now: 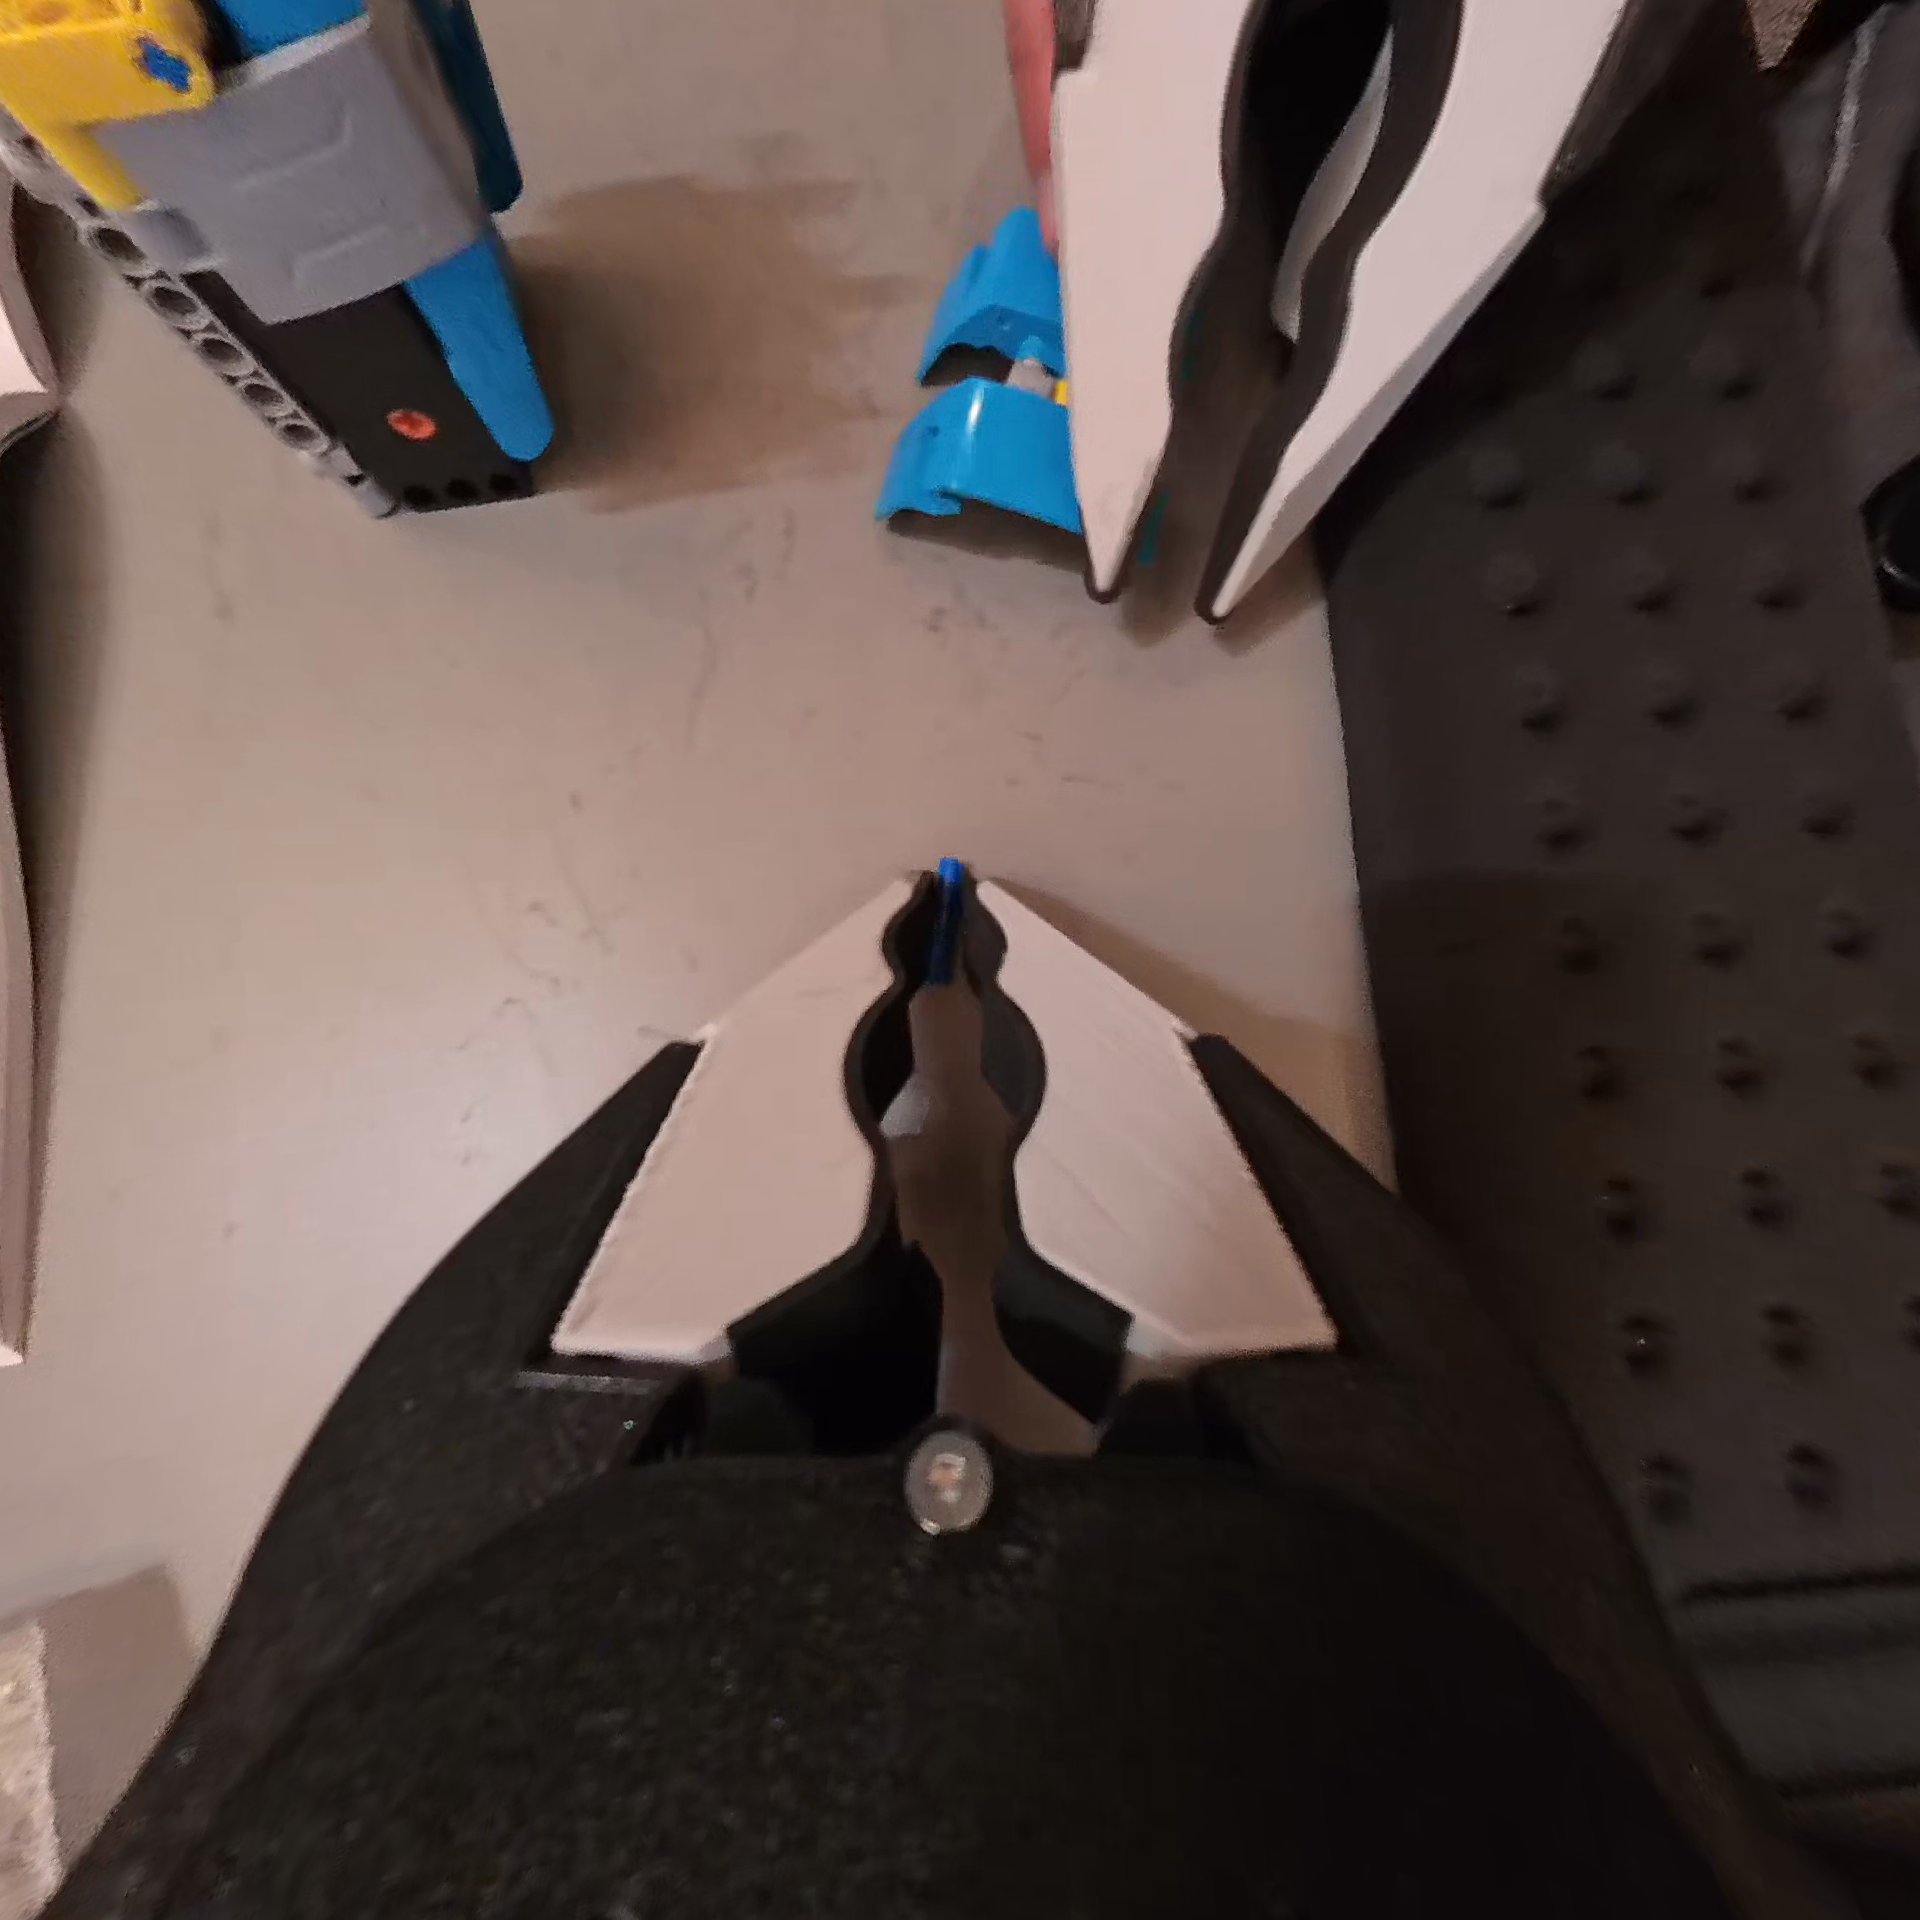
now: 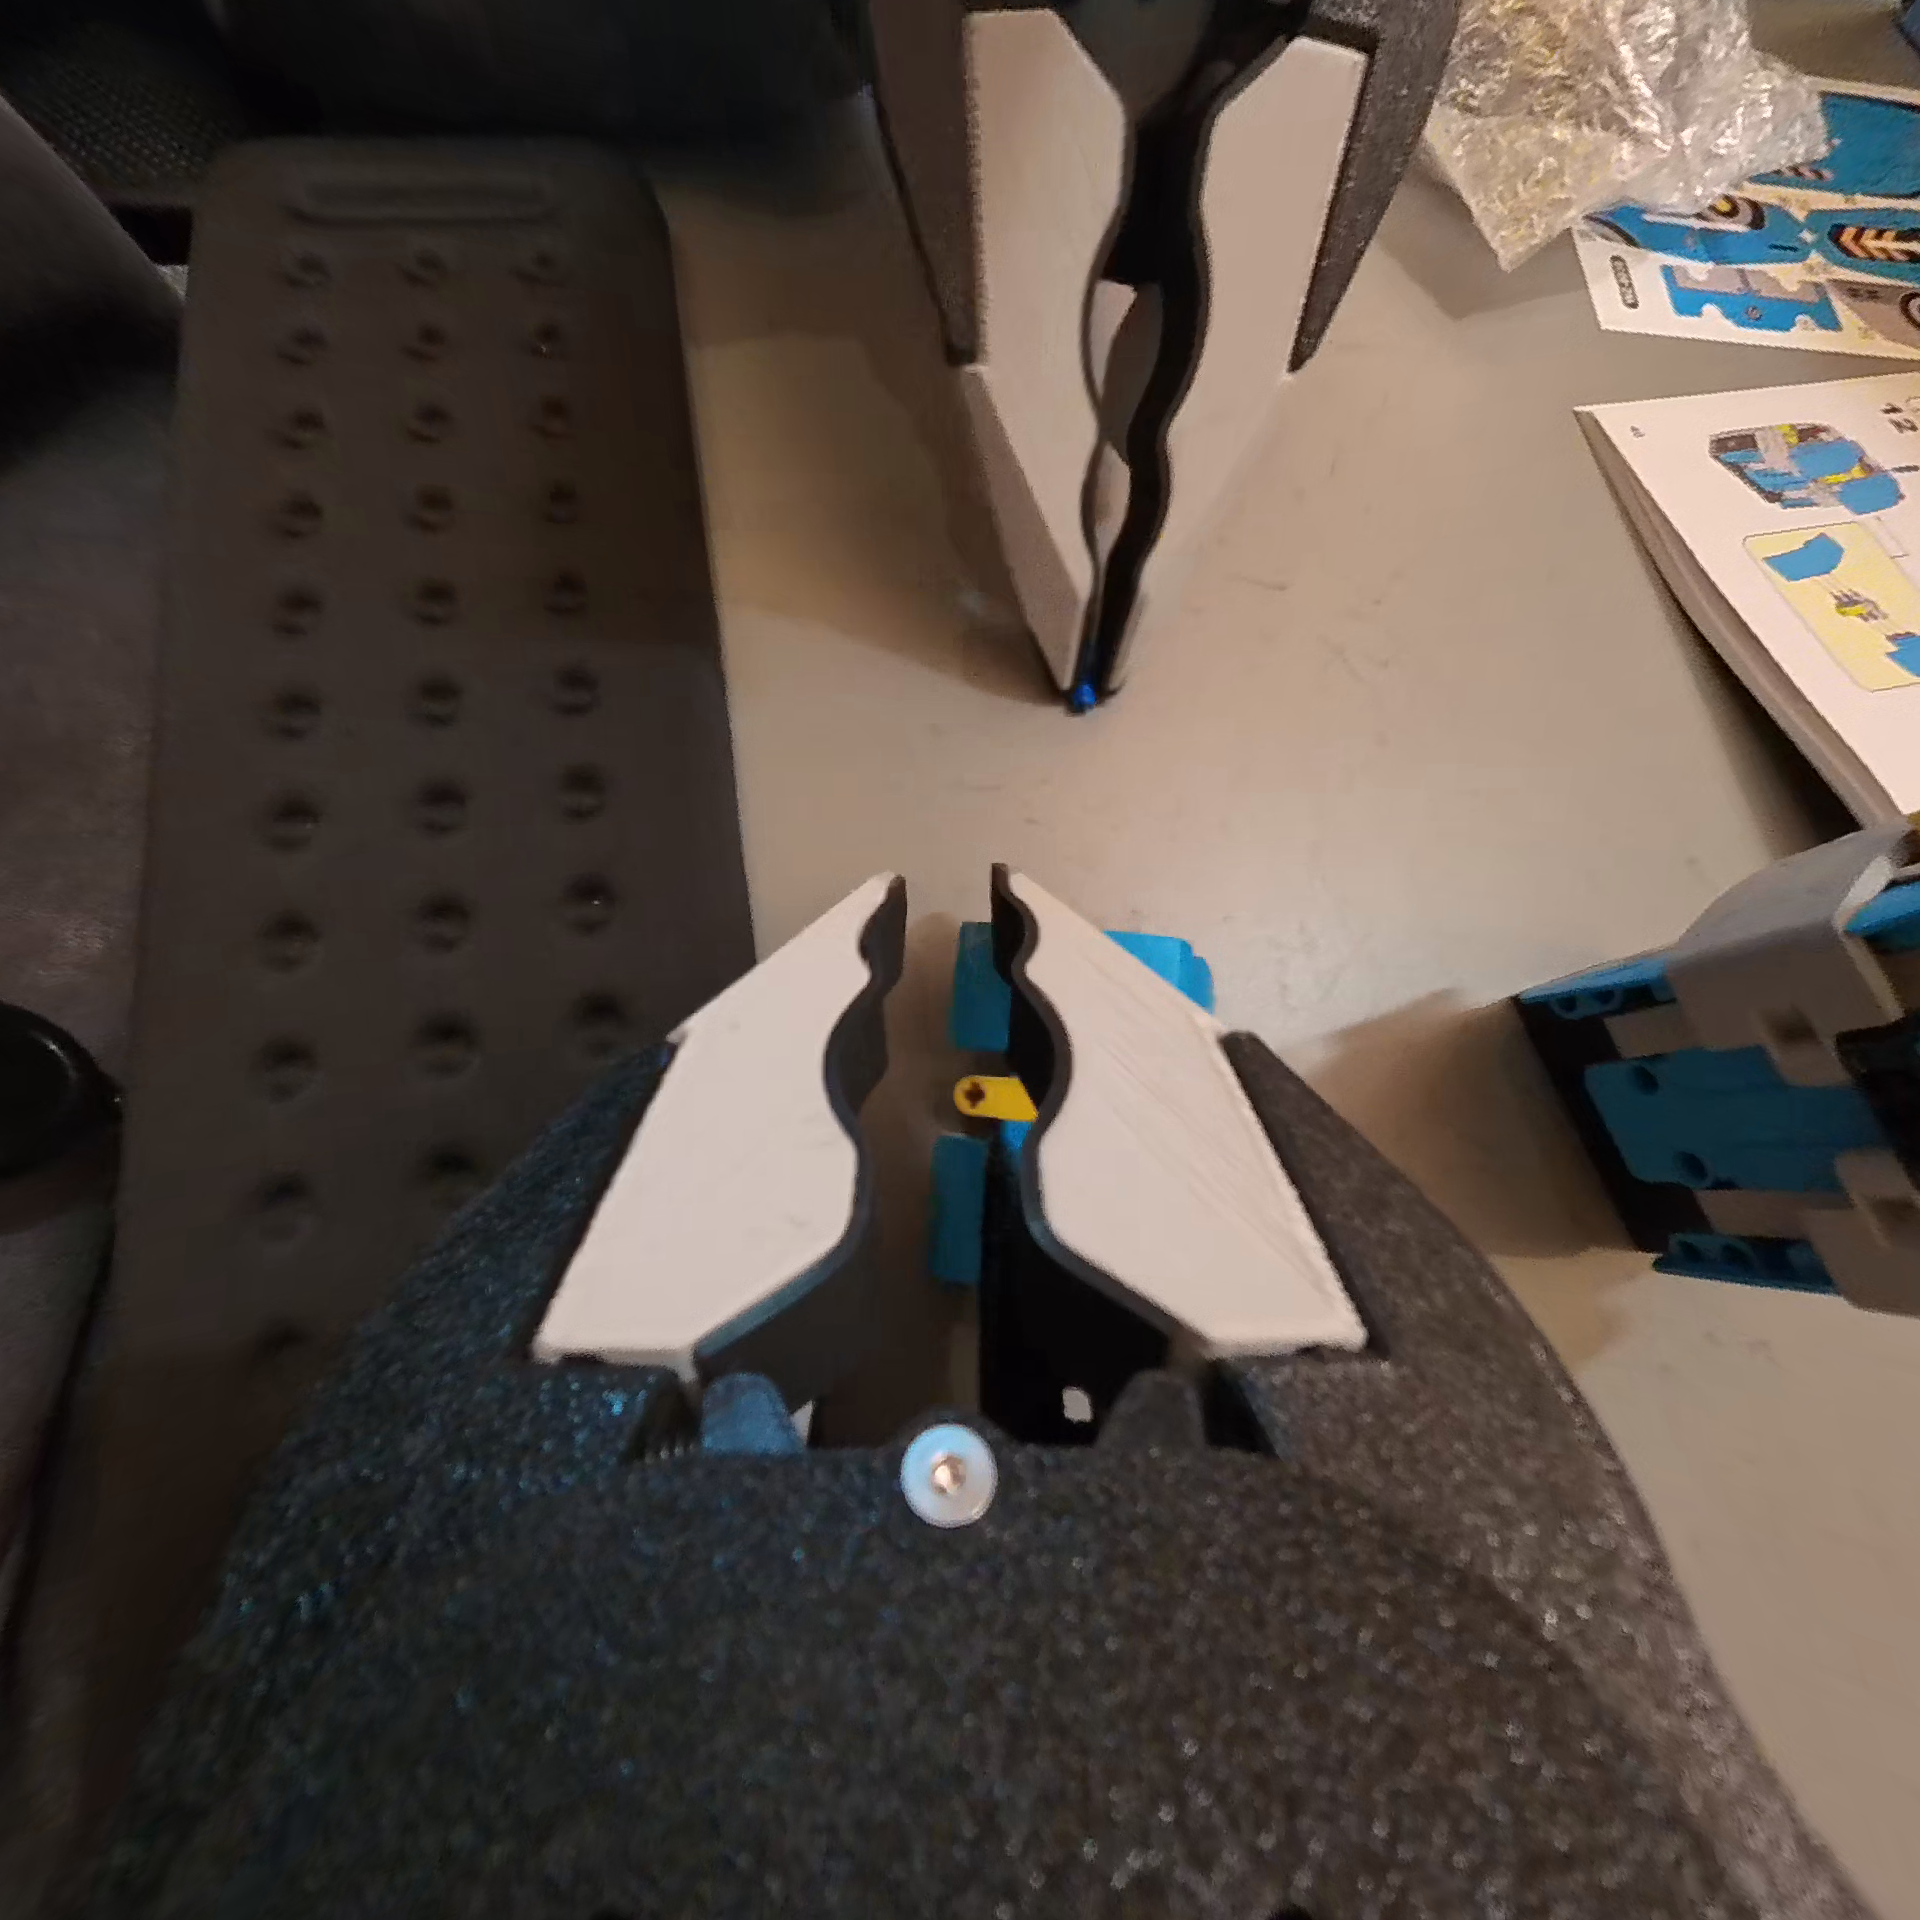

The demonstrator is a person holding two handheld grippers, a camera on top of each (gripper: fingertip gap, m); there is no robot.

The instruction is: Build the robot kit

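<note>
Warm, fairly dim indoor light is falling from above. The block model is casting a soft shadow toward 3 o'clock. Wide-angle distortion is bending both views' edges, and the dark studded mat is sinking into gloom. Near surfaces are blurring slightly.

Two tongs: left tongs, right tongs. One small blue pin. One large brick-built model. One small light-blue brick assembly. One dark studded mat. One open instruction booklet. One sticker sheet. One crumpled clear bag.
</note>
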